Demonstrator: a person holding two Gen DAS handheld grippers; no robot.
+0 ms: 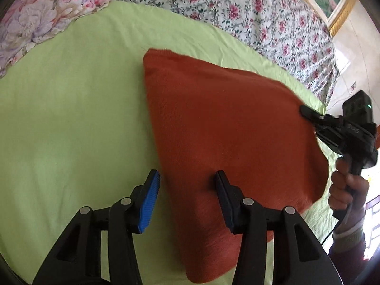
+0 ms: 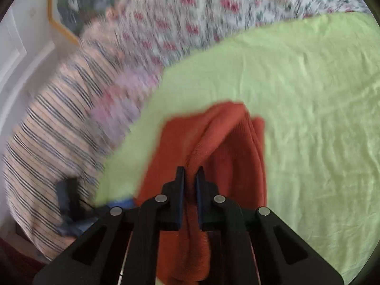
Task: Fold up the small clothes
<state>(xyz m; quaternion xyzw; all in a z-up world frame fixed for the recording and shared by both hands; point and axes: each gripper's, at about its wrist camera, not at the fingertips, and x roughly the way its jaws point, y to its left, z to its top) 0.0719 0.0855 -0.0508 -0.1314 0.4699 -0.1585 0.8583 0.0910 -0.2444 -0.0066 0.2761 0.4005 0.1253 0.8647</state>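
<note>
Right gripper pinches an edge of the rust-orange knit garment lying on the pale green sheet, left gripper spread over its near edge: clamp left first, then carry flat.

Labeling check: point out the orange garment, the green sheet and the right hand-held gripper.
orange garment [image 1: 225, 123]: left wrist view, middle of the cloth.
green sheet [image 1: 71, 118]: left wrist view, bare area.
right hand-held gripper [image 2: 190, 178]: right wrist view, between fingertips.

The striped cloth and flowery cover look smeary. The dark thing at the left is too fuzzy to name. The picture frame is cut off.
</note>
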